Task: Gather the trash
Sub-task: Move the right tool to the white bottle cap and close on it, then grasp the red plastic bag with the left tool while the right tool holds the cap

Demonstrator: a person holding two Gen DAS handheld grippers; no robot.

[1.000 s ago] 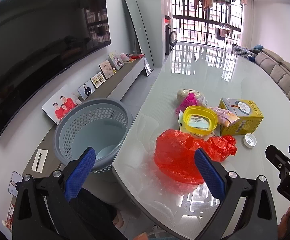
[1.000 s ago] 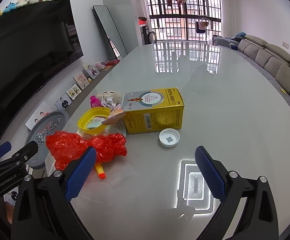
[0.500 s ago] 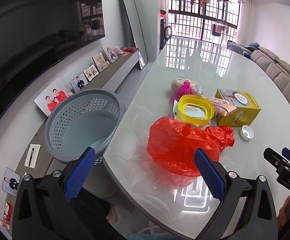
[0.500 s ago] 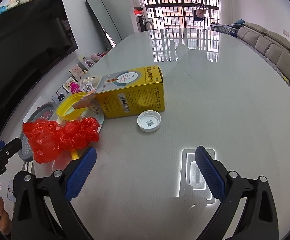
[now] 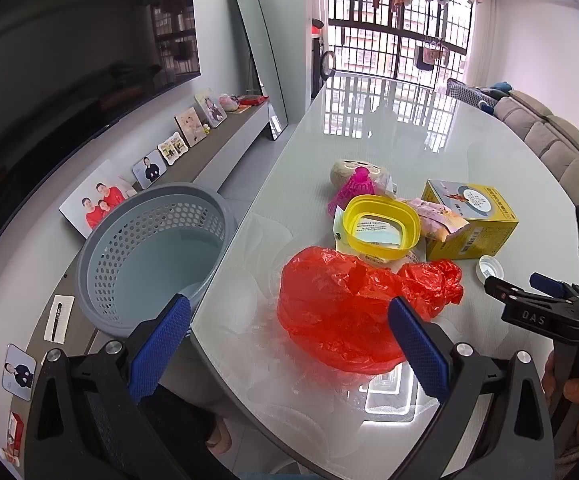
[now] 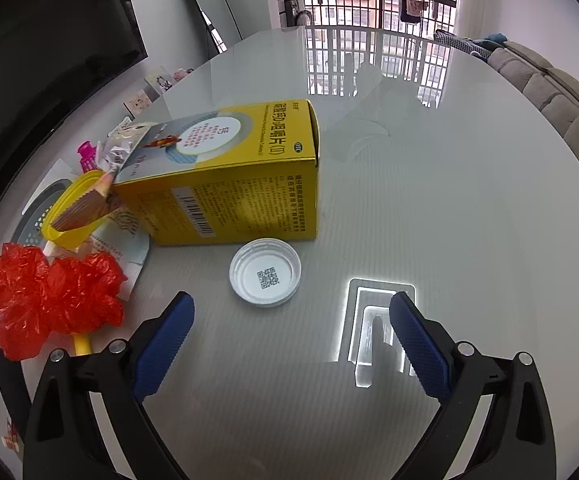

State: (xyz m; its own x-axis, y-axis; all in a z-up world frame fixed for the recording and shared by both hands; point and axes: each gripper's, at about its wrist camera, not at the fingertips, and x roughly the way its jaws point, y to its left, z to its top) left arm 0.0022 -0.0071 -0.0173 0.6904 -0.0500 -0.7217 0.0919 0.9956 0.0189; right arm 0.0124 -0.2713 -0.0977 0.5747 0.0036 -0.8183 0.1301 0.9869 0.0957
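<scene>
Item: red bag, lying crumpled on the surface just beside the grey basket. You are holding the left claw gaping and empty, the bag directly ahead between its tips. Your right claw, likewise spread and empty, is facing the white cap; the left is nearer.

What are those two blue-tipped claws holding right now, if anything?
Nothing. The left gripper is open in front of the red plastic bag, and the right gripper is open just short of the white cap. Neither touches anything.
</scene>
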